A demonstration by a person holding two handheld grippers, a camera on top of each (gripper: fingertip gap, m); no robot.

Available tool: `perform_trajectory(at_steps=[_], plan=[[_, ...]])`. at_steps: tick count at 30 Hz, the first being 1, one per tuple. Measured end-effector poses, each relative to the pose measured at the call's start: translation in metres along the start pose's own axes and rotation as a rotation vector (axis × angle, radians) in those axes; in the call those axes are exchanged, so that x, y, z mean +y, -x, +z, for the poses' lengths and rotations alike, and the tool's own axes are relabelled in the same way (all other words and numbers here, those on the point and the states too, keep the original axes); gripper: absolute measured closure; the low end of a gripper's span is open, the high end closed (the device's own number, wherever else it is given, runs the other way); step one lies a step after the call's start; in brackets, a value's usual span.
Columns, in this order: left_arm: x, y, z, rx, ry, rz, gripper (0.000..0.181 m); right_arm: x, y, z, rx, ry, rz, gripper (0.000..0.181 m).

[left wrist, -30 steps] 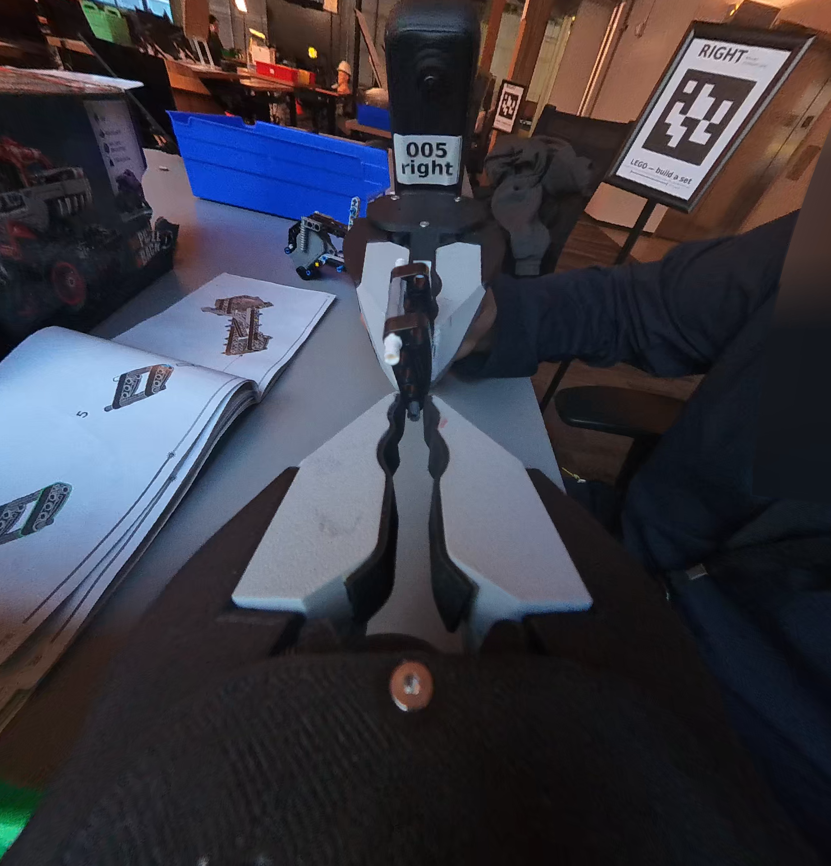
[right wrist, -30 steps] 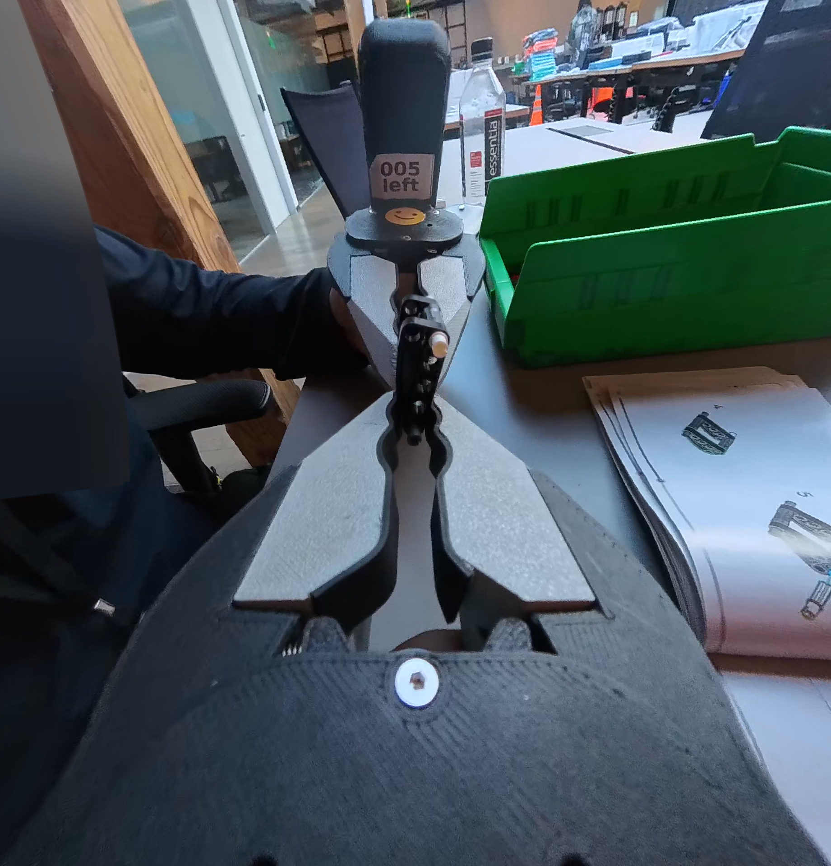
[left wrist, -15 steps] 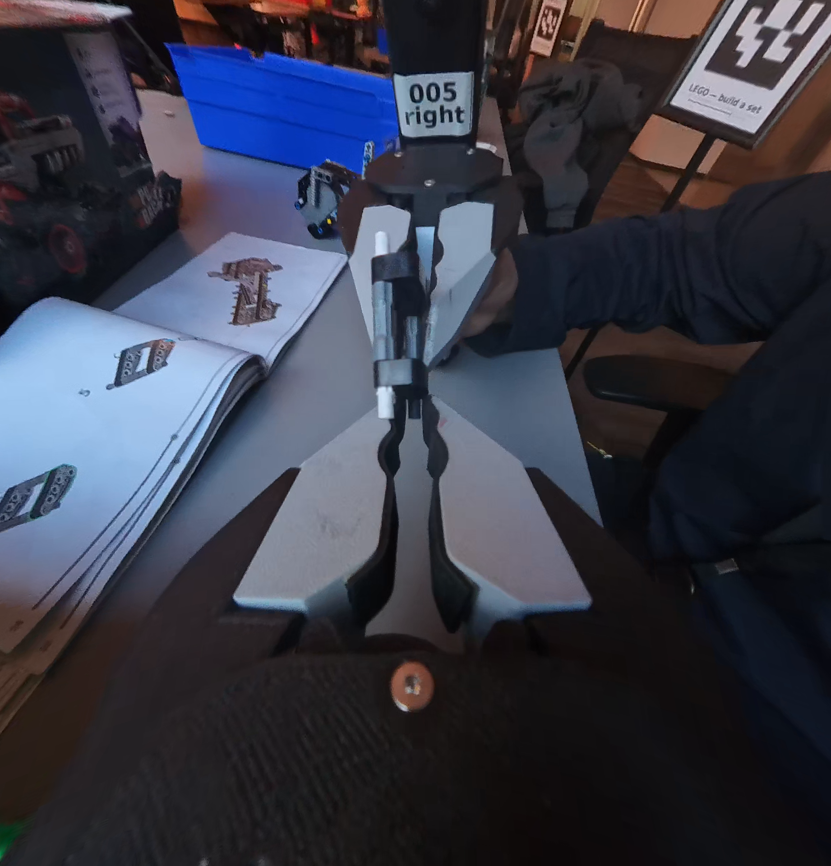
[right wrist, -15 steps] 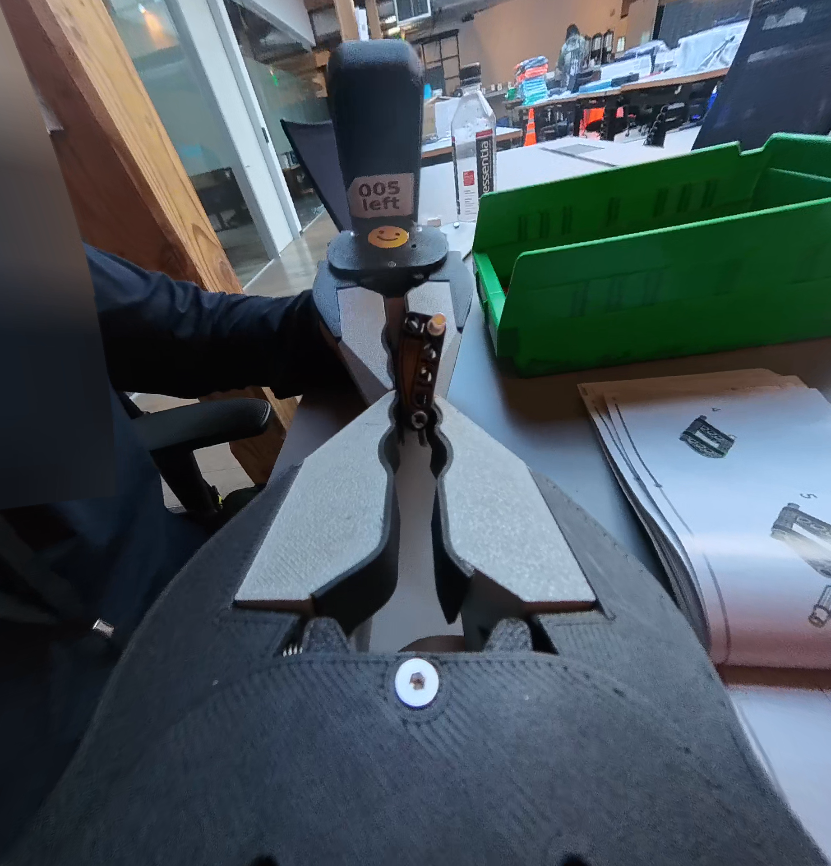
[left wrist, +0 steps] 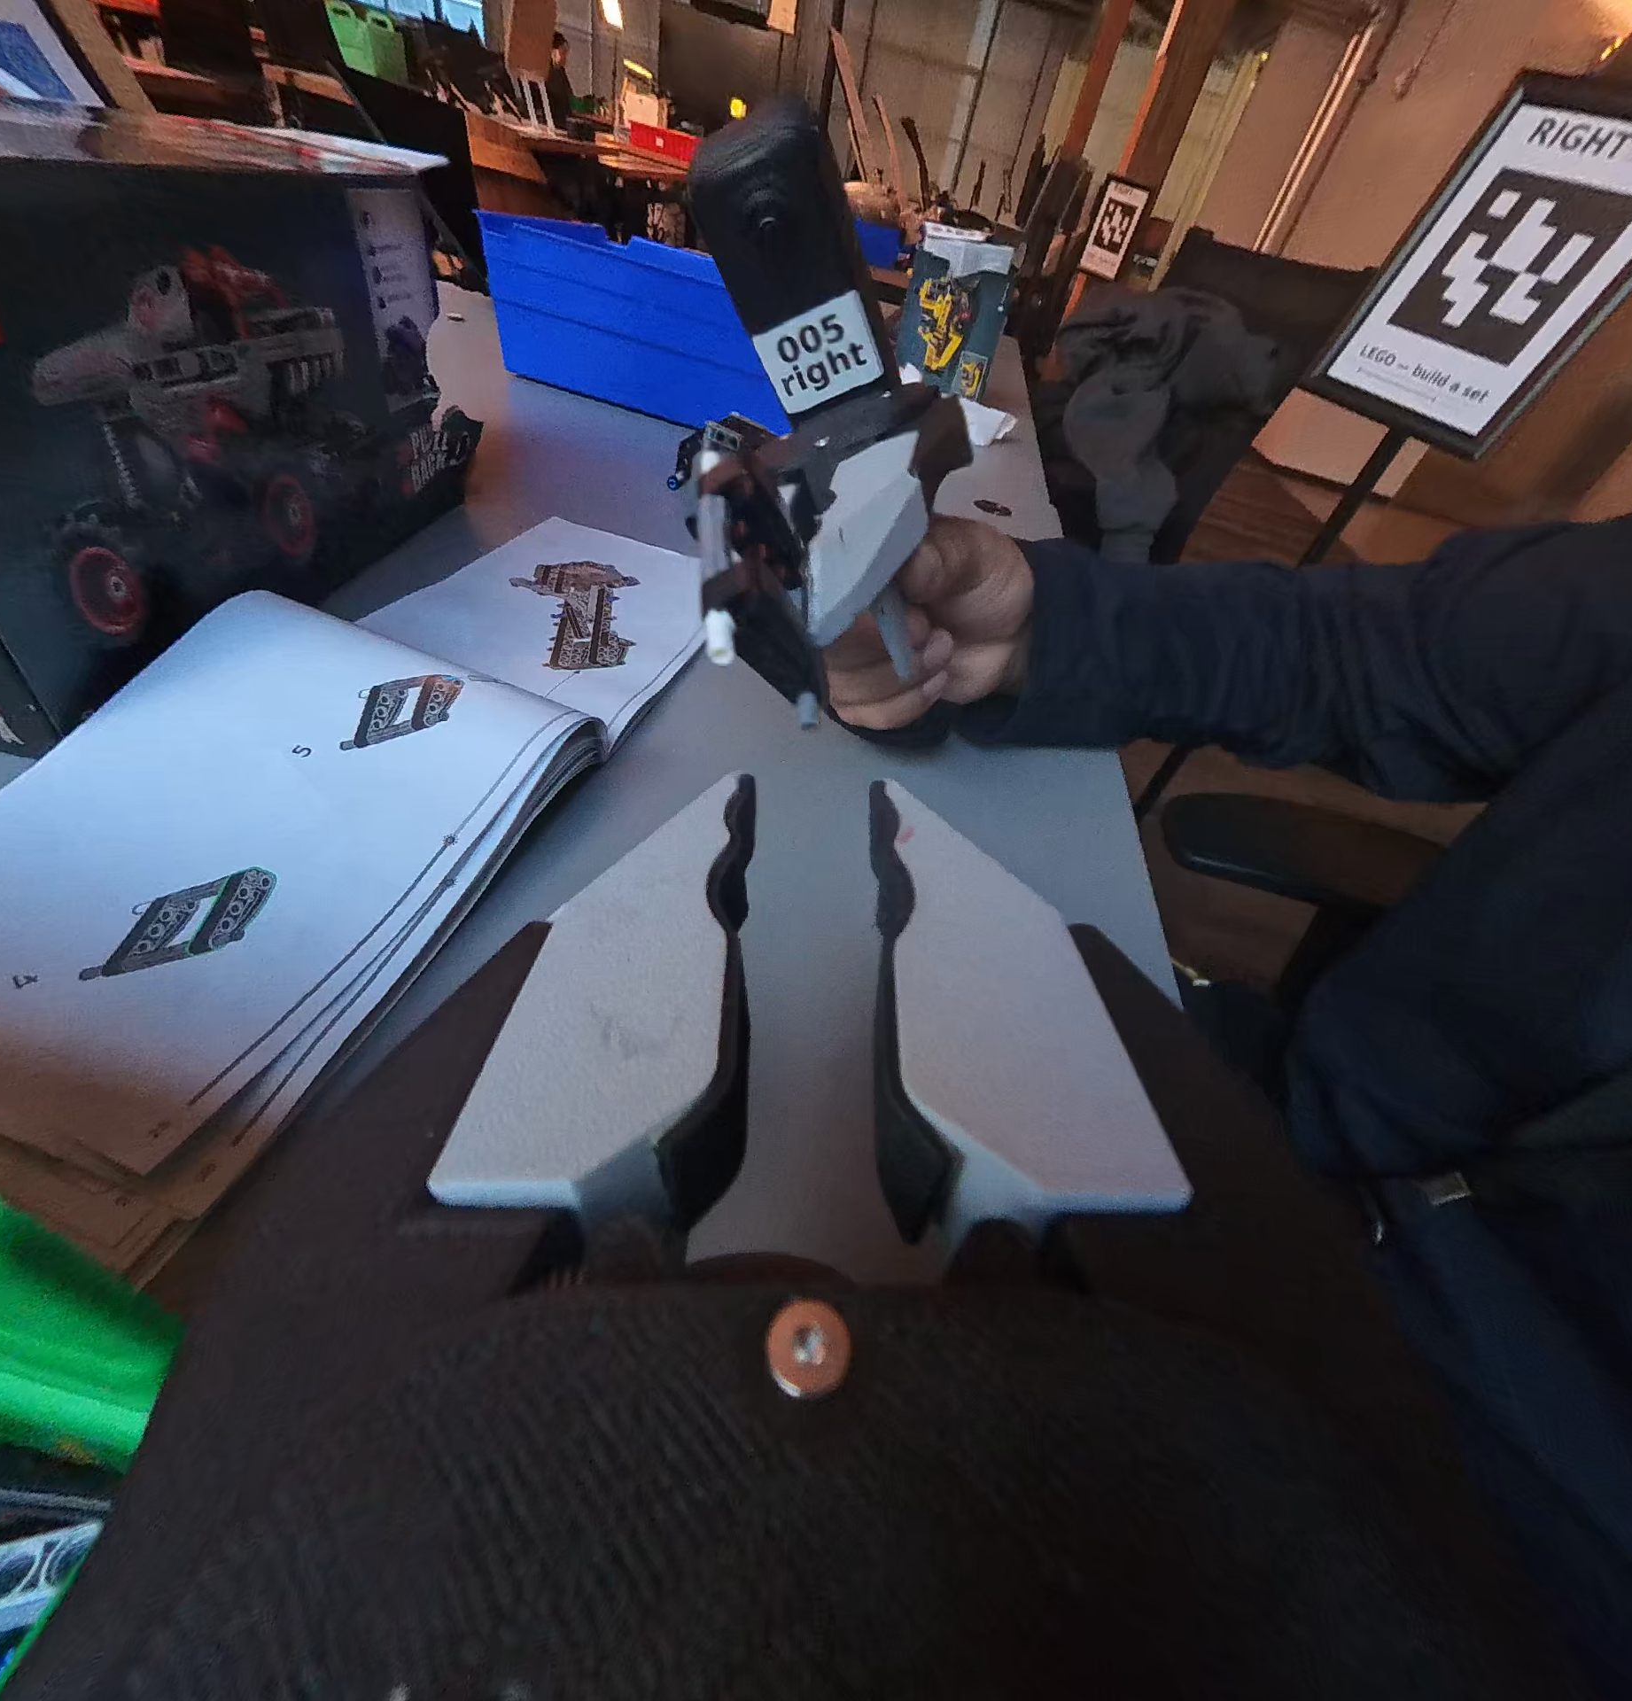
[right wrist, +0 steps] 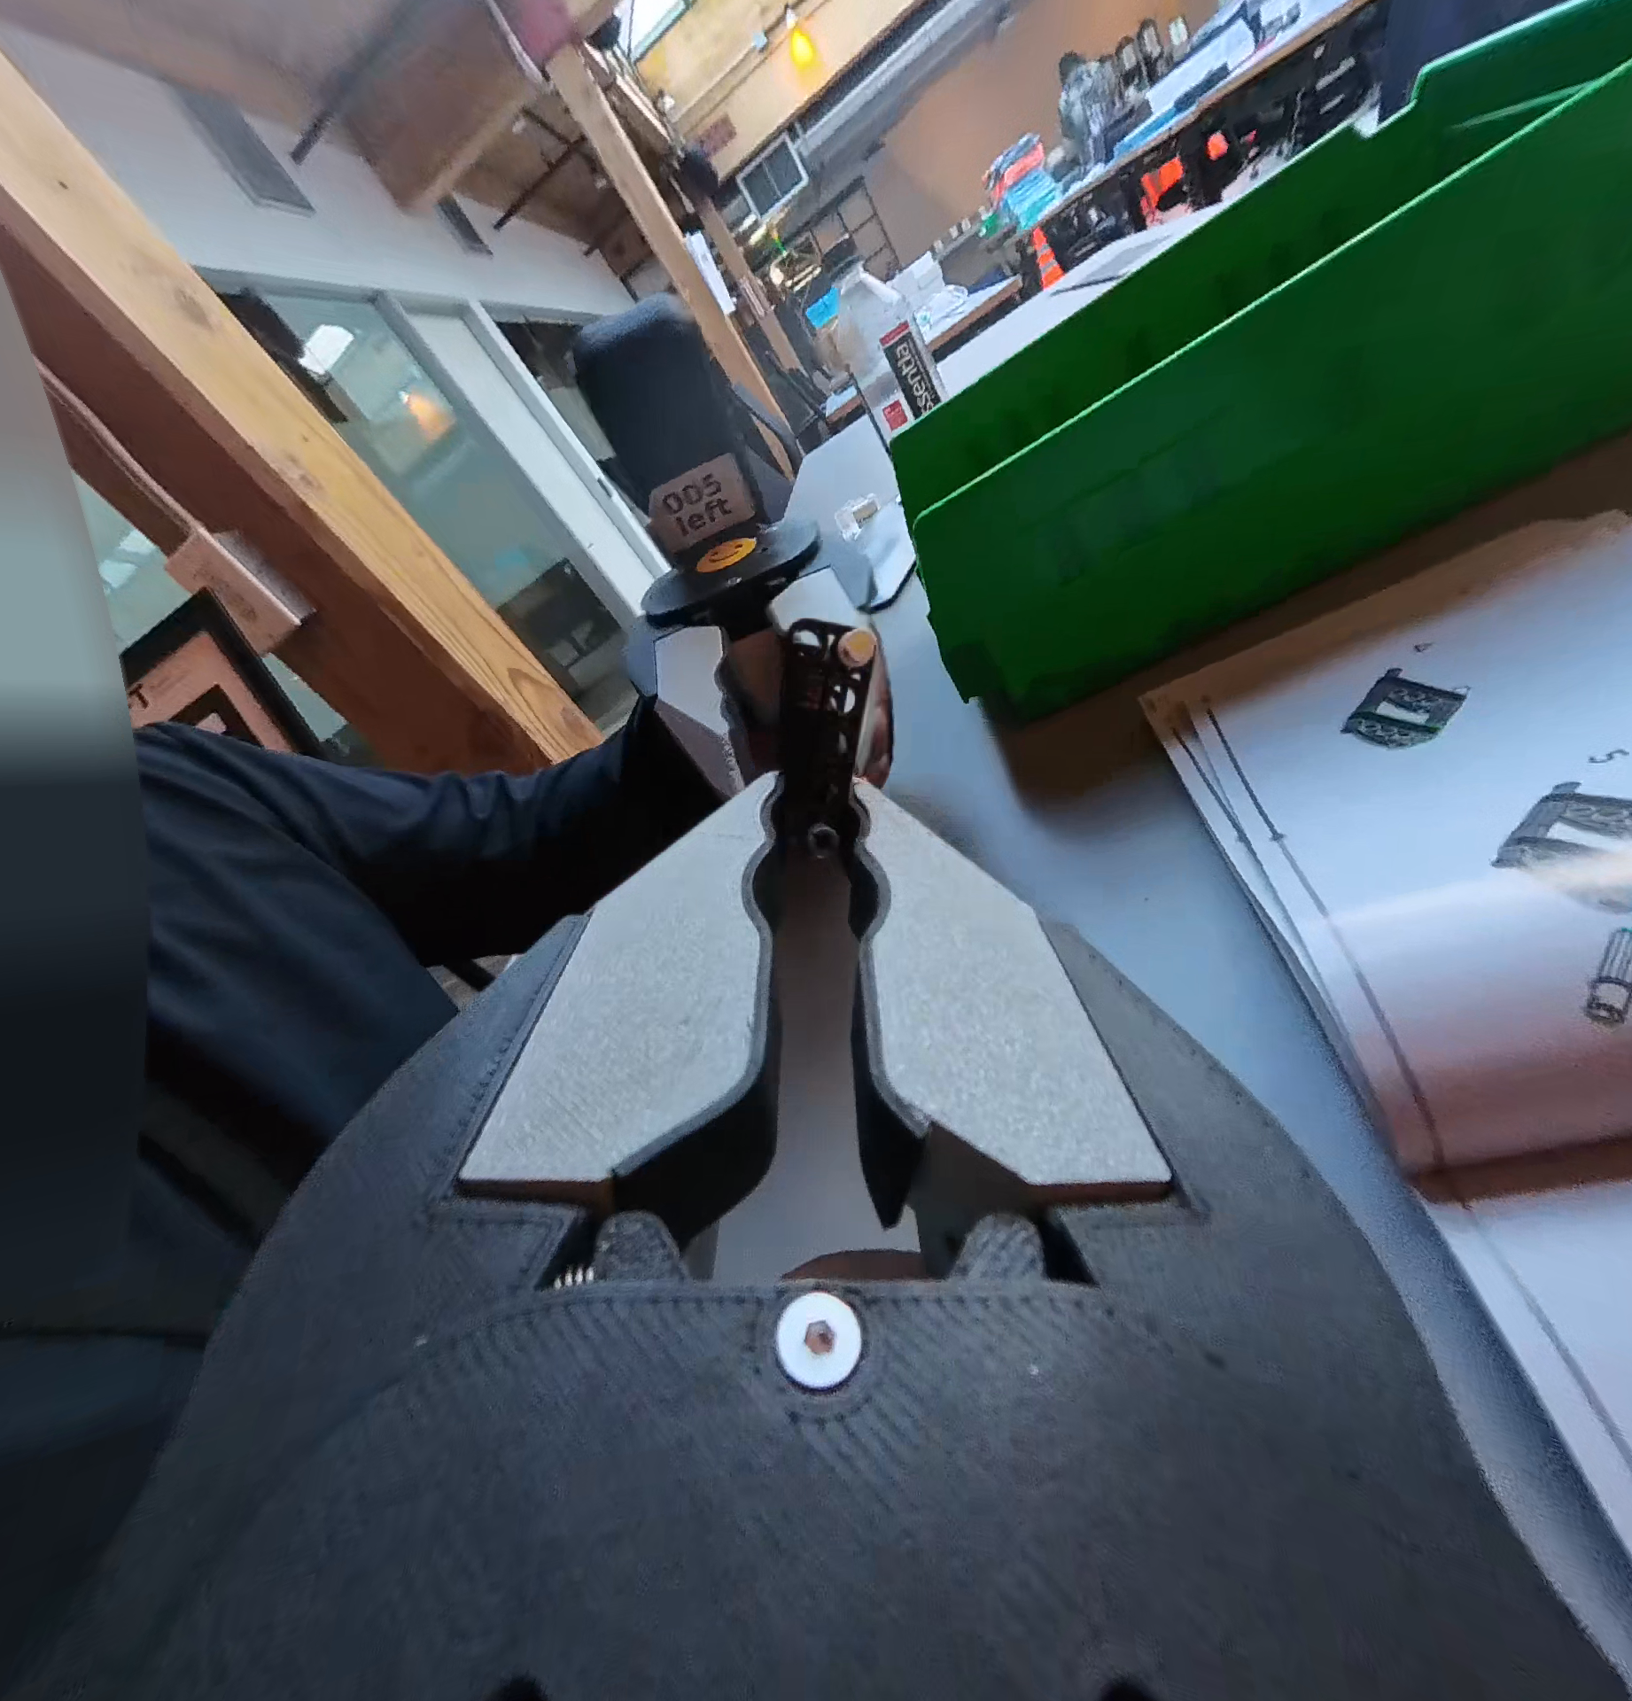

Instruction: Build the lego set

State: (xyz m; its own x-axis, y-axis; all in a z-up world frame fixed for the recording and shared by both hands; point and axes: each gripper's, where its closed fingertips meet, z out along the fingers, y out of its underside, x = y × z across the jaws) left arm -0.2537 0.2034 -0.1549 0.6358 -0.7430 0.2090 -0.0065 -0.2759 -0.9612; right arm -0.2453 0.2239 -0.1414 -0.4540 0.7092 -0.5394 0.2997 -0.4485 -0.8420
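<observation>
Early in the build, by the look of it: right gripper [right wrist: 814, 810] clamped on a small black lego frame [right wrist: 820, 709] held above the table [left wrist: 978, 828], left gripper [left wrist: 810, 810] parted and empty, instruction booklet [left wrist: 242, 782] open beside them.

Water bottle [right wrist: 906, 382], framed sign [left wrist: 1512, 267]

A dark lego assembly [right wrist: 821, 727] with a tan pin stands upright, clamped between the right tongs [right wrist: 817, 810]. It hangs above the tabletop [left wrist: 960, 828].
</observation>
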Motion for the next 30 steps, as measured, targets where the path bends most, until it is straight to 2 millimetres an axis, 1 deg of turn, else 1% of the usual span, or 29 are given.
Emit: perform_trajectory(at_steps=[2,5,8,10,13,15,16,17,18,22,25,27,28,30], plan=[[-0.001,0.004,0.000,-0.004,-0.010,-0.031,0.157,0.006,0.003,0.003,-0.026,0.037,0.015,0.175],[-0.008,0.011,-0.005,-0.015,-0.058,-0.074,0.151,0.015,0.001,0.005,-0.028,0.092,0.050,0.175],[-0.009,0.015,-0.009,0.000,-0.068,-0.106,0.149,0.018,0.002,0.004,-0.032,0.120,0.052,0.175],[-0.010,0.014,-0.009,0.038,-0.065,-0.115,0.157,0.021,0.000,0.003,-0.020,0.145,0.051,0.175],[-0.005,0.009,0.000,0.087,0.002,-0.116,0.153,0.029,-0.005,0.003,0.019,0.201,0.016,0.175],[0.008,0.005,0.011,0.109,0.102,-0.118,0.142,0.034,-0.005,0.004,0.030,0.241,-0.020,0.175],[0.014,0.003,0.016,0.121,0.145,-0.109,0.152,0.036,-0.005,0.004,0.036,0.257,-0.032,0.175],[0.018,-0.001,0.018,0.145,0.170,-0.097,0.167,0.039,-0.004,0.004,0.033,0.276,-0.038,0.175],[0.019,-0.003,0.018,0.149,0.177,-0.087,0.167,0.040,-0.003,0.003,0.029,0.287,-0.041,0.175],[0.012,-0.008,0.017,0.168,0.123,-0.088,0.168,0.041,0.002,0.001,0.011,0.307,-0.060,0.175],[0.004,-0.006,0.015,0.144,0.058,-0.078,0.168,0.043,0.001,0.002,0.021,0.316,-0.105,0.175],[0.000,-0.006,0.014,0.127,0.030,-0.053,0.168,0.041,0.001,0.003,0.030,0.304,-0.139,0.174],[0.000,-0.003,0.014,0.096,0.030,-0.048,0.168,0.038,-0.002,0.002,0.049,0.293,-0.151,0.172],[-0.001,-0.001,0.016,0.068,0.020,-0.049,0.168,0.031,-0.002,0.000,0.044,0.262,-0.152,0.172]])
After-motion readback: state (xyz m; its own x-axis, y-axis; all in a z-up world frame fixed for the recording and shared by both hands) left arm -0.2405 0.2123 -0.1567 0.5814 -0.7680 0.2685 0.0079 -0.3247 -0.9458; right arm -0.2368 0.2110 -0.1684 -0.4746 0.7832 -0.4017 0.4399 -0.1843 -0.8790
